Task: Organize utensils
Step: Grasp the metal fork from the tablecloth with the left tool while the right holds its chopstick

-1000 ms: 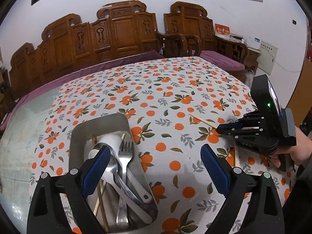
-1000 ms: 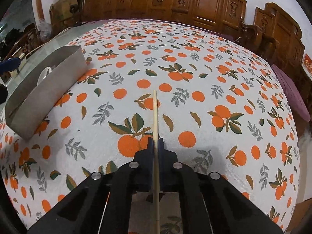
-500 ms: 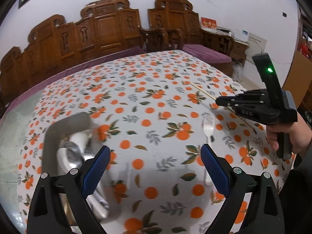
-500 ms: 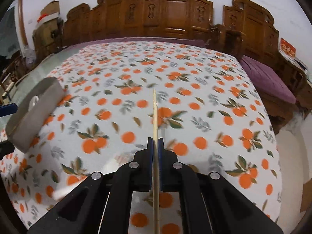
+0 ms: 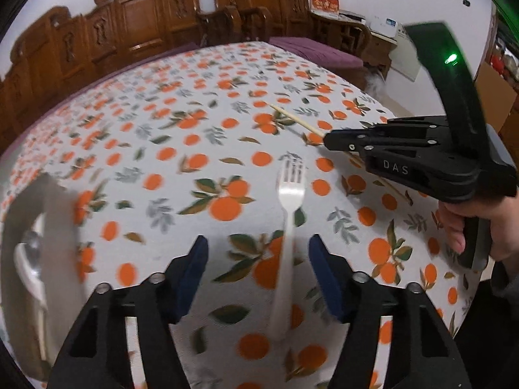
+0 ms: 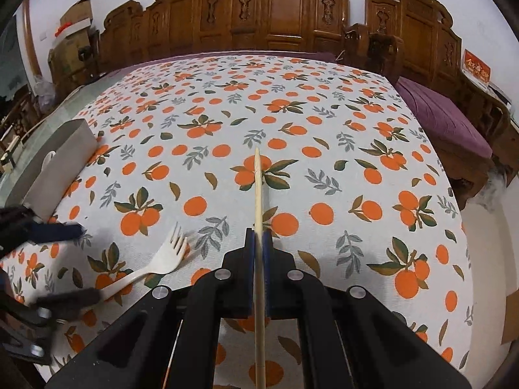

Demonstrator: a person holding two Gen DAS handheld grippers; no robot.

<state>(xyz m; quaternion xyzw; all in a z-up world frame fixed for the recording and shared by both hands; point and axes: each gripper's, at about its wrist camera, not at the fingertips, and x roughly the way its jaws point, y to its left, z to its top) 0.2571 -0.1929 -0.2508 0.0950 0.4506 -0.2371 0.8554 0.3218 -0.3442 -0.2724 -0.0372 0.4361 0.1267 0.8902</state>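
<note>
My left gripper [image 5: 258, 270] sits bottom centre of the left wrist view, jaws apart and just been closing in, with the white fork [image 5: 289, 194] lying flat on the orange-print tablecloth [image 5: 194, 149]; its handle runs between the blue pads [image 5: 194, 269], and I see no pad pressing on it. My right gripper [image 6: 258, 253] is clamped on a wooden chopstick [image 6: 258, 188] that points up the frame. In the left wrist view my right hand [image 5: 486, 227] grips it at the right edge. The metal tray [image 6: 55, 165], holding a spoon, sits at mid left of the right wrist view.
</note>
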